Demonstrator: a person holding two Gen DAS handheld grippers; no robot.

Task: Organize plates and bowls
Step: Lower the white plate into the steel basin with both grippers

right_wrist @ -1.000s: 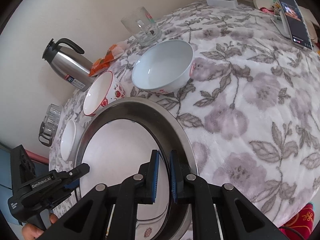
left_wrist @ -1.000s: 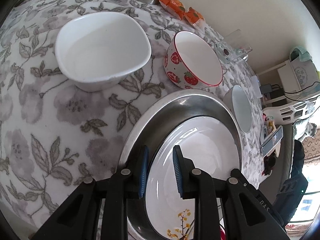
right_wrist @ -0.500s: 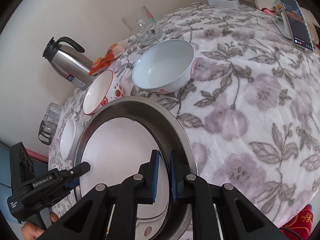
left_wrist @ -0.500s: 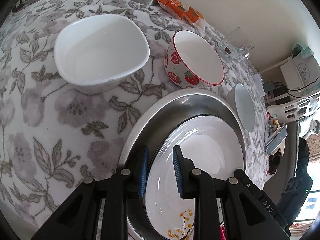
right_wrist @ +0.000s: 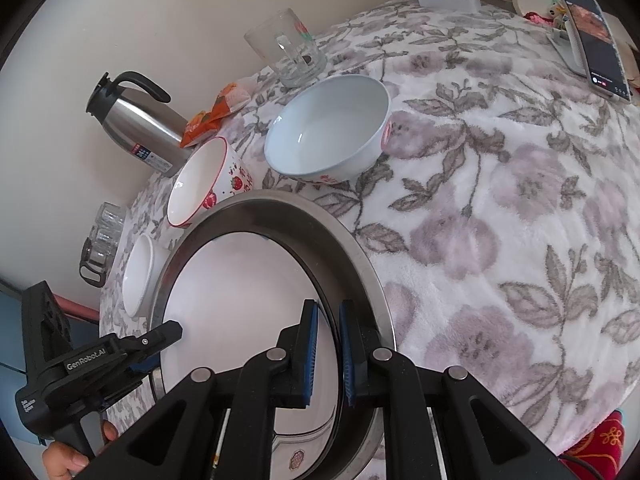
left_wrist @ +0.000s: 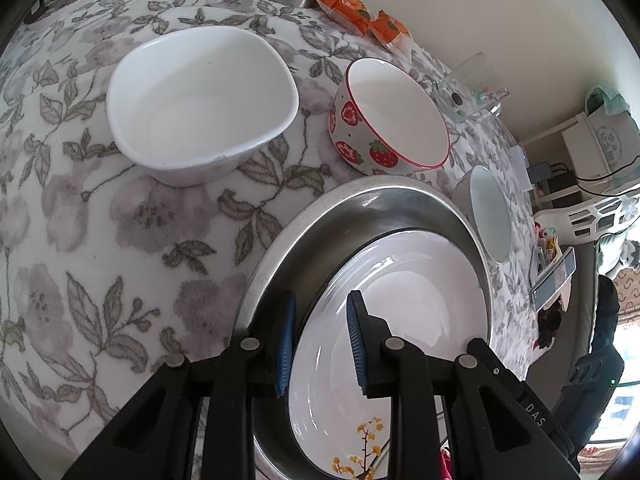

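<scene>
A white plate with a yellow flower print lies inside a round steel tray. My left gripper straddles the plate's near rim, its fingers a small gap apart. My right gripper is closed on the opposite rim of the same plate within the tray. A white squarish bowl, a strawberry bowl and a pale blue-white bowl stand on the floral cloth beyond the tray. The left gripper also shows in the right wrist view.
A steel thermos, orange snack packets, a glass mug and stacked glasses line the wall edge. A phone stands at the far right. The floral cloth stretches to the right of the tray.
The views have drifted only slightly. Both grippers stay at the plate's rims in the tray, and nothing was let go or picked up.
</scene>
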